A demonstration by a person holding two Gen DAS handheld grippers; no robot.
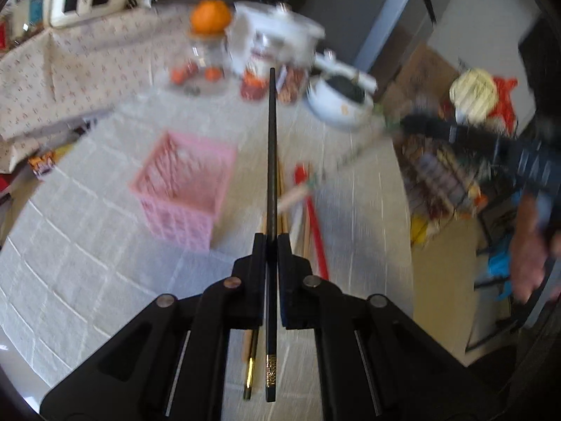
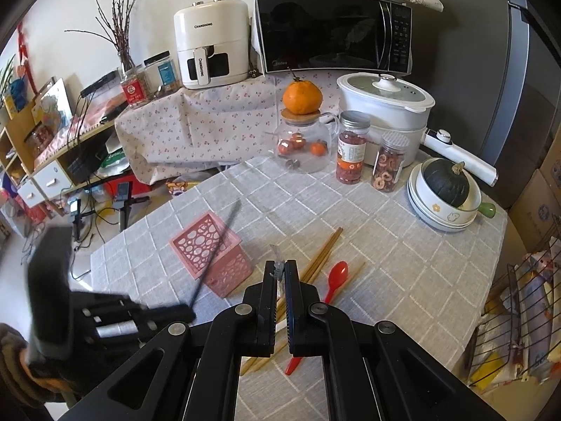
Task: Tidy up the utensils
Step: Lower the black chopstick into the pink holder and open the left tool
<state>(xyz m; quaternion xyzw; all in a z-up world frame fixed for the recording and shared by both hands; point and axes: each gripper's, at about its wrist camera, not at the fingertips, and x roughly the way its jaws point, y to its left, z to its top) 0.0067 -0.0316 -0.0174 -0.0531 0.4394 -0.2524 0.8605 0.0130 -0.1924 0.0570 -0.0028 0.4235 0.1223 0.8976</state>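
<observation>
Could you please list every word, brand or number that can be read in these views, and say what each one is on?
"CHANGHONG": front of the cream air fryer, and again on its handle.
"Midea": lower left of the microwave door.
Microwave panel buttons, red-labelled jar and blue-labelled jar: too small to read.
Left wrist view: all print blurred.

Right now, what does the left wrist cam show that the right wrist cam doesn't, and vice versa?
Left wrist only: the gold-patterned end of the black chopstick behind the left claw, a second dark stick beside it, and the hand holding the right claw at the frame's right edge.

Right wrist only: the microwave, the air fryer, and the right claw shut on a small clear item I cannot identify.

Both: the pink basket, red spoon, wooden chopsticks on the grey tablecloth, the orange on the glass jar, the white bowl with the dark squash.
</observation>
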